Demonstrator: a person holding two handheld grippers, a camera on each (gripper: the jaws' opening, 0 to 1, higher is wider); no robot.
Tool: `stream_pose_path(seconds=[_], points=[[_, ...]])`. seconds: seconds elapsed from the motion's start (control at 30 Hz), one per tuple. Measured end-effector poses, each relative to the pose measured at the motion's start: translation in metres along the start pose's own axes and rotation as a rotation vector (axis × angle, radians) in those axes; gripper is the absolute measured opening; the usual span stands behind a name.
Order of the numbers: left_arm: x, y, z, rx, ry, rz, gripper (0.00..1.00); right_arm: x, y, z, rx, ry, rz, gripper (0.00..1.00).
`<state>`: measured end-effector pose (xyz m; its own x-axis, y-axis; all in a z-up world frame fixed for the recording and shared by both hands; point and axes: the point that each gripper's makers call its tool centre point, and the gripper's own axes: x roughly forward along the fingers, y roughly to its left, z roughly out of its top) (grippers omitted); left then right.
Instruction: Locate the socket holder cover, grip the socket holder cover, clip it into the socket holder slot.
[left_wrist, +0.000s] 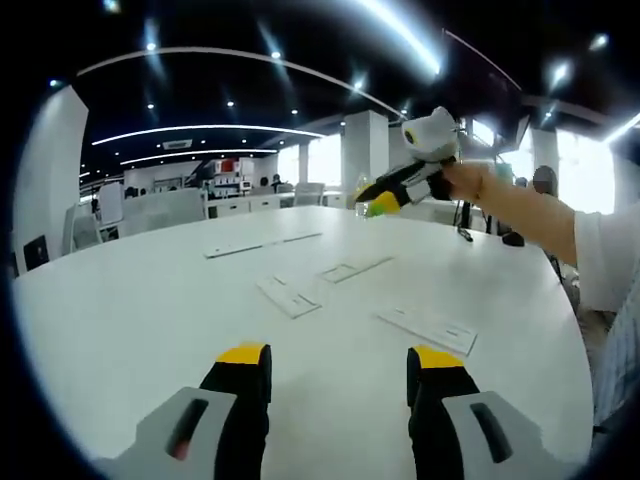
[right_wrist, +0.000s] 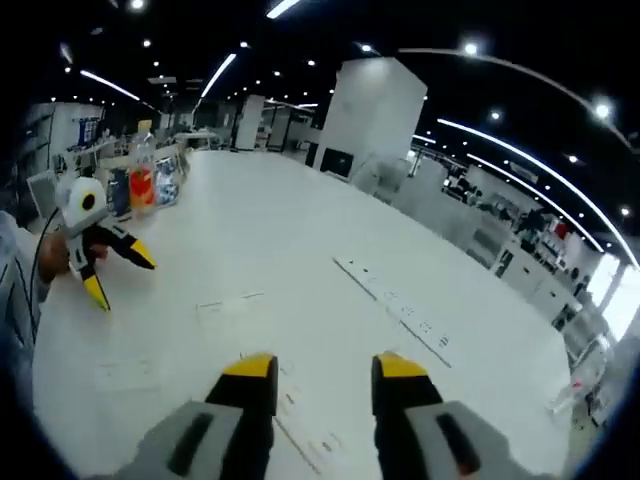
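Observation:
Several flat white plastic strips lie on the white table (left_wrist: 130, 320): one piece (left_wrist: 290, 297) just ahead of my left gripper (left_wrist: 338, 356), another (left_wrist: 428, 328) to its right, a frame-like one (left_wrist: 352, 268) farther off and a long strip (left_wrist: 262, 243) at the back. I cannot tell which is the cover. The left gripper's jaws stand open and hold nothing. In the right gripper view a long white socket strip (right_wrist: 395, 300) lies ahead of my right gripper (right_wrist: 325, 368), which is open and holds nothing. A thin flat piece (right_wrist: 230, 300) lies to the left. Both grippers hover above the table.
A hand holds the right gripper (left_wrist: 378, 200) up at the table's far right. In the right gripper view the left gripper (right_wrist: 120, 278) is at the left with its fingers spread. Bottles (right_wrist: 145, 180) stand at the table's far left edge. A white pillar (right_wrist: 370, 115) rises behind the table.

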<state>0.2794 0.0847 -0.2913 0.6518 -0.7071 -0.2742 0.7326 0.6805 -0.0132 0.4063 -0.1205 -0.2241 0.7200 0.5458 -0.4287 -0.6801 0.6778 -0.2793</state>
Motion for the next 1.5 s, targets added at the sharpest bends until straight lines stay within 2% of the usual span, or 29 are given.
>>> stream_pose_path(seconds=[0.13,0.23,0.3,0.4,0.63,0.77,0.9,1.13,1.5], points=[[0.000,-0.002,0.004,-0.003,-0.020,-0.010,0.54,-0.016,-0.007,0.004,0.075,-0.131,-0.099,0.45],[0.000,-0.003,0.005,-0.001,-0.023,-0.010,0.54,-0.021,-0.007,-0.002,0.104,-0.171,-0.139,0.51],[0.000,-0.002,0.004,-0.003,-0.021,-0.006,0.54,-0.020,-0.001,-0.015,0.148,-0.160,-0.140,0.55],[0.000,-0.001,0.004,-0.004,-0.018,-0.004,0.54,-0.018,0.006,-0.037,0.274,-0.119,-0.152,0.58],[-0.001,0.001,0.005,-0.002,-0.019,0.006,0.54,-0.006,0.010,-0.076,0.373,-0.032,-0.192,0.62],[-0.002,0.003,0.006,-0.001,-0.022,0.012,0.54,0.001,0.019,-0.083,0.392,-0.005,-0.180,0.63],[-0.002,0.004,0.007,0.000,-0.024,0.016,0.54,0.003,0.017,-0.089,0.412,0.019,-0.213,0.64],[-0.003,0.004,0.007,0.001,-0.025,0.016,0.54,0.010,0.022,-0.095,0.459,0.032,-0.207,0.63],[-0.004,0.005,0.008,0.005,-0.030,0.020,0.54,0.016,0.022,-0.096,0.449,0.037,-0.233,0.61]])
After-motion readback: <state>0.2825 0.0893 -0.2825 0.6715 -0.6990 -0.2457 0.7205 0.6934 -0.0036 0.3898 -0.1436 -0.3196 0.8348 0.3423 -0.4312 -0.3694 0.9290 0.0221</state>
